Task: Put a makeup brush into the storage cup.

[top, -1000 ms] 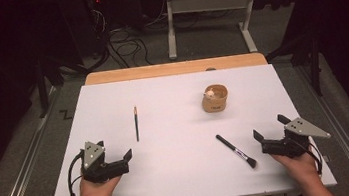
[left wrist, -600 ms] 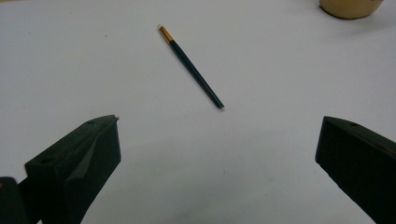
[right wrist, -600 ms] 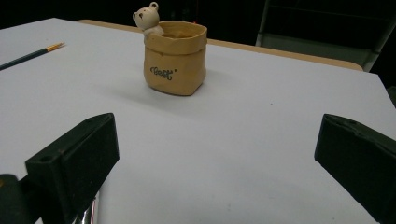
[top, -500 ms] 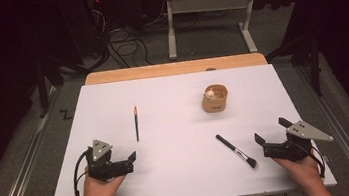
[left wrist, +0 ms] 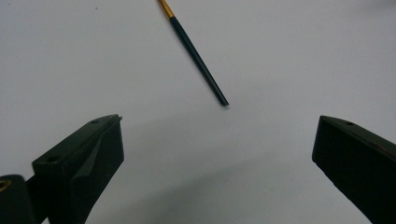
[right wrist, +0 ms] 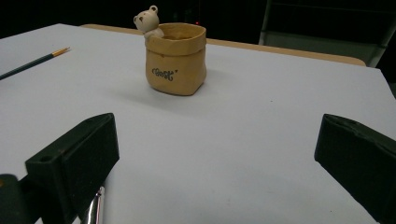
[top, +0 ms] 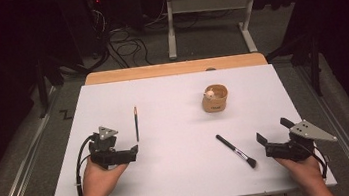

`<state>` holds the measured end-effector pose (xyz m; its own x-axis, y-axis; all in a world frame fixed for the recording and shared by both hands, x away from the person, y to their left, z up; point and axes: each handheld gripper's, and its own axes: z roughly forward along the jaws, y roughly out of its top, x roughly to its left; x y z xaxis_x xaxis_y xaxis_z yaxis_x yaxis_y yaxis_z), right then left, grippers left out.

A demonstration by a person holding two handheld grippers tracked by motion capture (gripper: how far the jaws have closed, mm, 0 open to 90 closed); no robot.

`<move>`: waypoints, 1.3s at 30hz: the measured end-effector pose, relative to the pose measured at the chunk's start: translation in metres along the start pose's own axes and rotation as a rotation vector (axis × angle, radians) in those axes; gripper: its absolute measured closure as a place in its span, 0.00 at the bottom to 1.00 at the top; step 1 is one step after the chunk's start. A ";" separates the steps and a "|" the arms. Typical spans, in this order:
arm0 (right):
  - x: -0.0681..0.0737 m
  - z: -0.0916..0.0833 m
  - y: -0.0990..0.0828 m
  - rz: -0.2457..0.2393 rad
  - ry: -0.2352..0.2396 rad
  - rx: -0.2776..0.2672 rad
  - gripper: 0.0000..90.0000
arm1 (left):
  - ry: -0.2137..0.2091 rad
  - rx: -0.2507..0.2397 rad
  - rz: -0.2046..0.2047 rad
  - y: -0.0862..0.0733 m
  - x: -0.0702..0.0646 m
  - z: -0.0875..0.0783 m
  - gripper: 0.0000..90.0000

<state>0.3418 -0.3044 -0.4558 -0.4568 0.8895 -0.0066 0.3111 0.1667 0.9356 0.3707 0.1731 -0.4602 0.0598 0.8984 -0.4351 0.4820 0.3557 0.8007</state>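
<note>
A tan pot point(top: 215, 98) with a small bear figure point(right wrist: 148, 20) peeking over its rim stands on the white desk point(top: 182, 177) and serves as the landmark. To the pot's left, well apart from it, lies a thin dark pencil-like stick point(top: 136, 123) with a gold band, pointing away from the person. On the near side of the pot, slightly to its right, a black makeup brush point(top: 236, 150) lies at a slant, bristle end nearest the person.

The left gripper point(top: 134, 151) sits on the near left of the pot, just short of the stick's near tip, jaws spread wide with nothing between them; in the left gripper view the stick's point(left wrist: 198, 56) tip lies ahead of the gap. The right gripper point(top: 260, 139) rests on the near right of the pot, just beside the brush's bristle end, jaws likewise released and empty. In the right gripper view the pot point(right wrist: 176, 59) stands straight ahead with bare desk between.

Beyond the pot, a wooden board edge point(top: 175, 68) borders the desk, then floor cables point(top: 125, 41) and a metal frame point(top: 209, 8).
</note>
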 end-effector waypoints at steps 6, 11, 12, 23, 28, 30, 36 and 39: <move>0.000 0.000 0.000 0.000 0.004 -0.001 0.00 | -0.004 0.047 -0.004 0.000 -0.003 0.003 0.03; 0.000 0.001 -0.001 -0.004 0.007 0.007 0.00 | 0.009 0.123 0.010 -0.003 -0.008 0.007 0.03; 0.000 0.001 -0.001 -0.004 0.007 0.007 0.00 | 0.009 0.123 0.010 -0.003 -0.008 0.007 0.03; 0.003 0.002 -0.001 -0.007 0.021 0.008 0.00 | 0.073 0.223 0.043 0.000 -0.012 0.014 0.07; 0.003 0.002 0.000 -0.008 0.024 0.008 0.00 | 0.088 0.275 0.014 0.003 -0.015 0.018 0.07; 0.004 0.002 0.000 -0.010 0.027 0.007 0.00 | 0.102 0.298 0.006 0.003 -0.016 0.022 0.05; 0.005 0.002 0.000 -0.011 0.032 0.006 0.00 | 0.107 0.302 -0.020 0.006 -0.018 0.027 0.05; 0.006 0.002 0.000 -0.009 0.034 0.010 0.00 | 0.115 0.308 -0.036 0.009 -0.019 0.030 0.04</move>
<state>0.3406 -0.2984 -0.4567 -0.4878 0.8729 -0.0031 0.3153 0.1795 0.9319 0.3998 0.1512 -0.4571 -0.0527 0.9161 -0.3974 0.7251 0.3088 0.6156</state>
